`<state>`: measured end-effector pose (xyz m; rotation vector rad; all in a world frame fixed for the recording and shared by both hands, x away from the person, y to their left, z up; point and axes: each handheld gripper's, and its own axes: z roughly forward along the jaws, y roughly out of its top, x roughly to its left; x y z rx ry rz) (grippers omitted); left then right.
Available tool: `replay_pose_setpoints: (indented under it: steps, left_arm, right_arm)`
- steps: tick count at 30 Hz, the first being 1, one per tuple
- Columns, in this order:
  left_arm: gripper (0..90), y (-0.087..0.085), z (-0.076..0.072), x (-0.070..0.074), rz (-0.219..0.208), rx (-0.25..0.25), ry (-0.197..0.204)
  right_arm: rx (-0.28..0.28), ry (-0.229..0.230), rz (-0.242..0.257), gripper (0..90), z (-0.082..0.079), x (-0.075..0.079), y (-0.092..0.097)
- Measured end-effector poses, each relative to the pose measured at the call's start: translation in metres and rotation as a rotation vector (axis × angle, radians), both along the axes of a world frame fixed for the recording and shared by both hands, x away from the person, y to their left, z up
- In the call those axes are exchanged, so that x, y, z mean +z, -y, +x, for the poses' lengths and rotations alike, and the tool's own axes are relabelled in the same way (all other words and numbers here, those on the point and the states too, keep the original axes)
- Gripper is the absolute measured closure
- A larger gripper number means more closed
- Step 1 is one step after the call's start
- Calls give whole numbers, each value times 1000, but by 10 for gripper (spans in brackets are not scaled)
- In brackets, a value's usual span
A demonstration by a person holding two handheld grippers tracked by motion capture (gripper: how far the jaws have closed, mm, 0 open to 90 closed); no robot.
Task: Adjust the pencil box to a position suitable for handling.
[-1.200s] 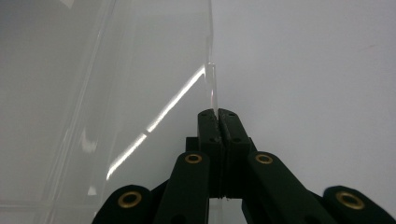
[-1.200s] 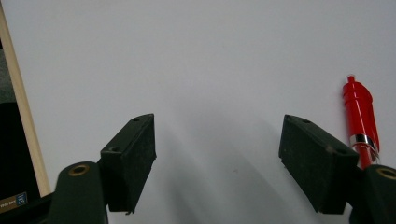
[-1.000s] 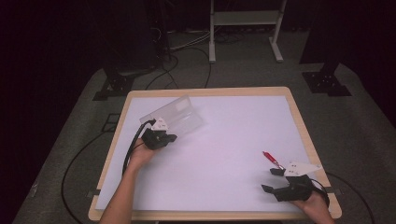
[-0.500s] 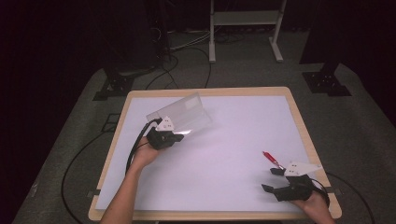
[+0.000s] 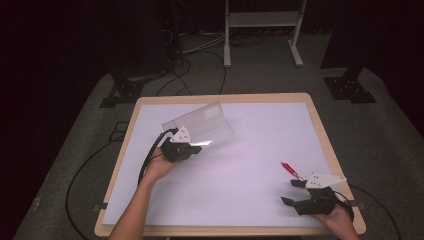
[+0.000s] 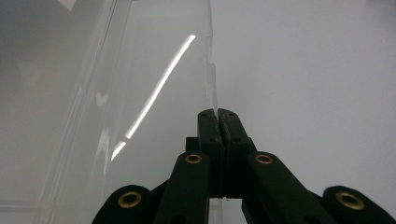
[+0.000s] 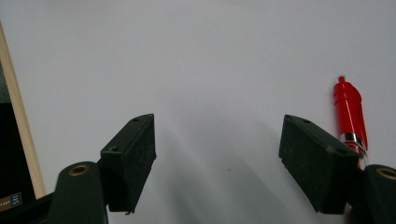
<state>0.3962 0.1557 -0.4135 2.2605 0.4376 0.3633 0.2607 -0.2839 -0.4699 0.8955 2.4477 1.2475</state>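
A clear plastic case [image 5: 200, 125] stands tilted at the table's far left, one side raised off the white surface. My left gripper [image 5: 196, 146] is shut on its near edge; in the left gripper view the jaws [image 6: 218, 116] pinch a thin clear wall of the case [image 6: 140, 93]. A red pen [image 5: 291, 170] lies near the front right. My right gripper [image 5: 290, 192] rests just in front of it, open. In the right gripper view the pen [image 7: 350, 112] lies beside the right jaw, outside the gap of the gripper [image 7: 217, 140], with nothing between the pads.
The table [image 5: 225, 97] has a wooden rim around a white top. A black cable [image 5: 150, 155] trails from the left gripper over the left edge. Behind the table stand a white frame [image 5: 262, 30] and black stand bases [image 5: 350, 87] on grey carpet.
The left gripper has drawn the clear case up and a little to the right, tilting it more steeply. The right gripper and the pen have stayed put.
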Motion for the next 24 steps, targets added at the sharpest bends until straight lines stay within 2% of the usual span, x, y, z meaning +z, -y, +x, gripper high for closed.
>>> replay_pose_setpoints:
  steps: [24]
  left_arm:
    - [897, 22, -17, 9, -6, -88, 13]
  right_arm:
    - [-13, 11, 2, 263, 0, 2, 4]
